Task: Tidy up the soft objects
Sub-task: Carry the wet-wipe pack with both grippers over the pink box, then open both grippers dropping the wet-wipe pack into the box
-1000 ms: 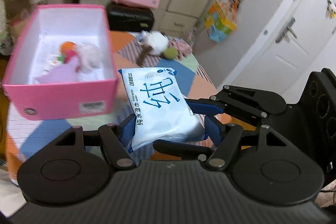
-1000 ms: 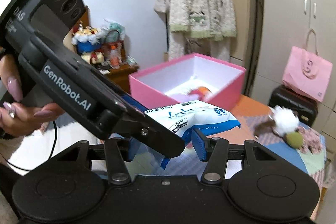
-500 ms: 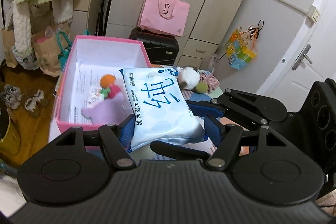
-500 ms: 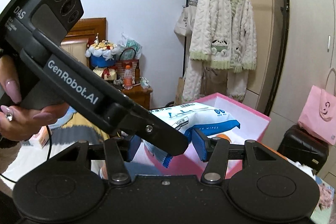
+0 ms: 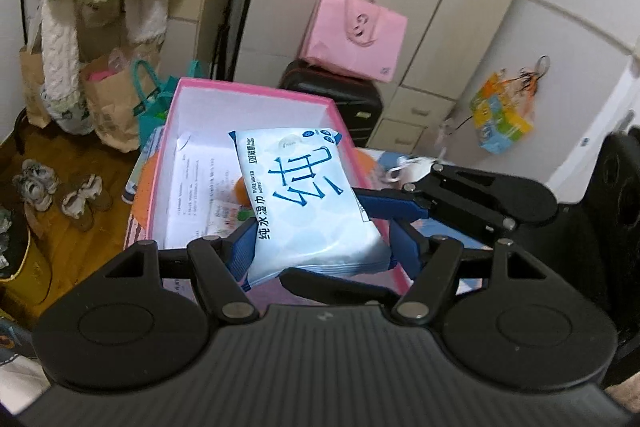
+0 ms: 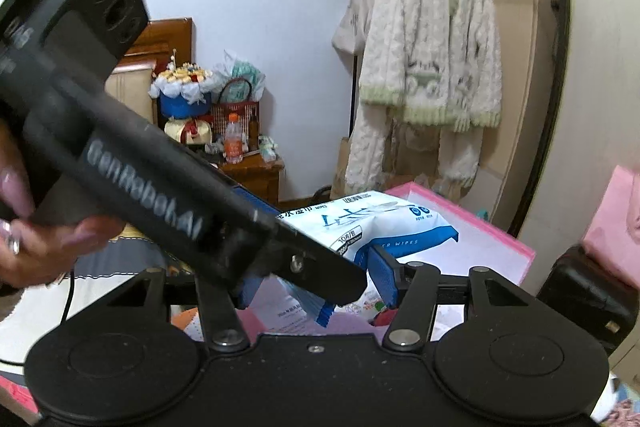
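Pink box [image 5: 256,95] now under wipes pack [image 5: 304,203], was beside

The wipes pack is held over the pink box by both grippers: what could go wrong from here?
1. The right gripper has its jaws opening around the wipes pack, so the soft pack may sag or twist in the left gripper.
2. The pack overhangs the pink box near its right wall; released here, it might catch on the rim instead of dropping inside.
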`<state>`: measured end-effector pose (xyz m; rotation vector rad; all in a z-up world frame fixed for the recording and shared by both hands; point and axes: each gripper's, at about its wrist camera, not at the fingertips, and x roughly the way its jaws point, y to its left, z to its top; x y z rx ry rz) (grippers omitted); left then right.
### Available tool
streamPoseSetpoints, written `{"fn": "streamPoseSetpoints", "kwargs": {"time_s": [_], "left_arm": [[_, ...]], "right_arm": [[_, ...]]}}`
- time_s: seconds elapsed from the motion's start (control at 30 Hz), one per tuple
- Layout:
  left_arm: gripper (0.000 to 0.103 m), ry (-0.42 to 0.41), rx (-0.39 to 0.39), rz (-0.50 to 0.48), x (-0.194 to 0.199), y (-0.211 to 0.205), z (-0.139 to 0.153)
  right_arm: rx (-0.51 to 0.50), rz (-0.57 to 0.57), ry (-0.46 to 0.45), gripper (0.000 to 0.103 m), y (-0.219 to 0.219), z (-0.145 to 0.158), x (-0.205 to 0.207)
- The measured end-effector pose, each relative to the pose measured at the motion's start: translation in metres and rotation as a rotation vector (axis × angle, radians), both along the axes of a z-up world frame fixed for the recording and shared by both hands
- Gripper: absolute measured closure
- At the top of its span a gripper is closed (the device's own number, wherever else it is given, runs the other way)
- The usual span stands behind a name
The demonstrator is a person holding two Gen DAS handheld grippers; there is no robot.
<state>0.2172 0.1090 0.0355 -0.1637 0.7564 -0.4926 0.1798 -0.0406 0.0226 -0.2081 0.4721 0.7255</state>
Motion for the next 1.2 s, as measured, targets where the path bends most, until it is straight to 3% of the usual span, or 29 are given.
{"fn": "streamPoseSetpoints", "kwargs": {"time_s": [0.17,0.43,0.63,0.87,1.03,1.2], "left_arm": [[0.034,0.061,-0.031,0.018,0.025,0.009,-0.017],[0.034,0.147,-0.004,0.033,0.046,0.015,-0.038],[0.034,0.198,0.002,0.04,0.052,0.022,-0.052],[0.026,0.118,-0.018,0.04,0.046,0.029,-0.045],[0.025,0.026,0.057,0.066,0.031,0.031,-0.031],[0.025,0.021,0.09,0.047,0.018,0.033,-0.02]], "right_arm": [[0.009,0.047,0.062,0.041,-0.002,-0.015,0.029],[0.004,0.109,0.152,0.041,0.004,-0.033,0.057],[-0.065,0.143,0.158,0.041,0.018,-0.04,0.058],[-0.134,0.105,0.196,0.042,0.026,-0.047,0.064],[-0.134,0.094,0.19,0.042,0.024,-0.045,0.061],[-0.13,0.079,0.171,0.042,0.017,-0.033,0.044]]}}
